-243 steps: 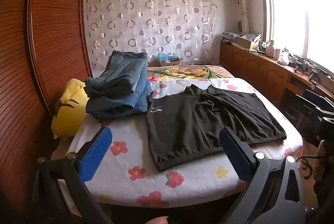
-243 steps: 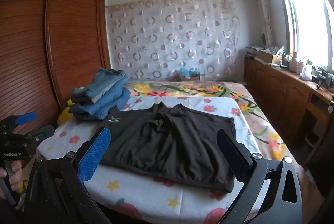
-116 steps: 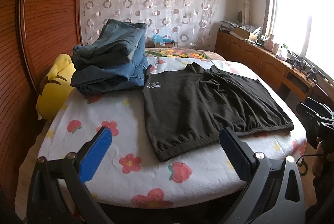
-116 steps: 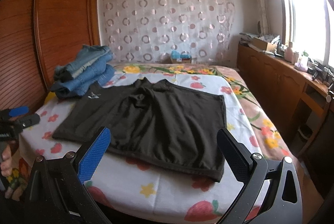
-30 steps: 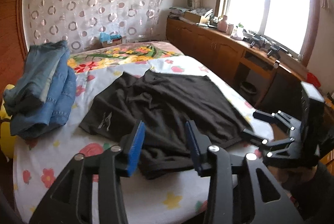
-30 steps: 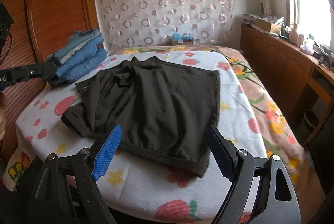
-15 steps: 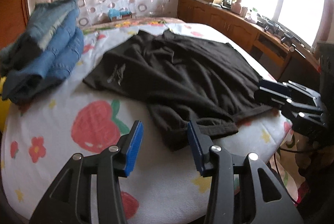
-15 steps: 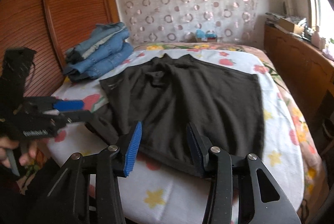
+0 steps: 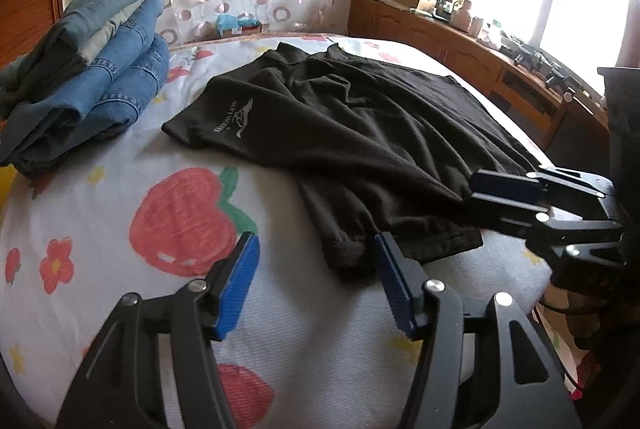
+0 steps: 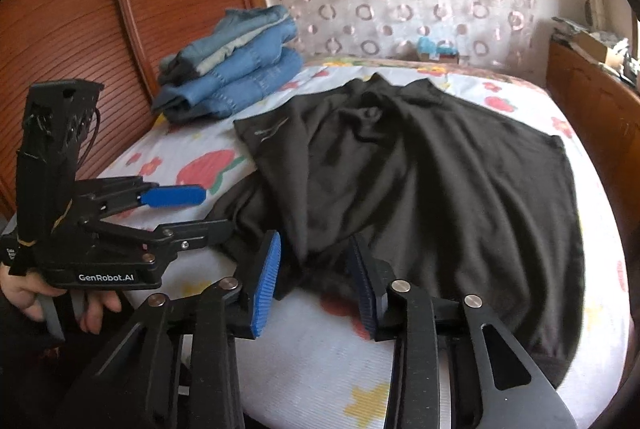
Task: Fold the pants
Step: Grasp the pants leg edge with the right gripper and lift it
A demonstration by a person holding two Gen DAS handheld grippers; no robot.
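Fingers [image 9: 240,289] on my left gripper [image 9: 314,293] stand apart, straddling the hem of the black fabric pants [image 9: 360,133]. My right gripper [image 10: 314,281] likewise gapes around the hem; pants lie on the floral-sheeted bed [image 9: 160,213].

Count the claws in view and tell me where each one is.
2. The left claw is at the near bed edge, straddling the hem corner of the black pants. The right claw straddles the hem further right. Nothing suggests others hidden.

Left gripper [image 9: 314,275] fingers apart, straddling black pants [image 9: 360,137] hem (rumpled).
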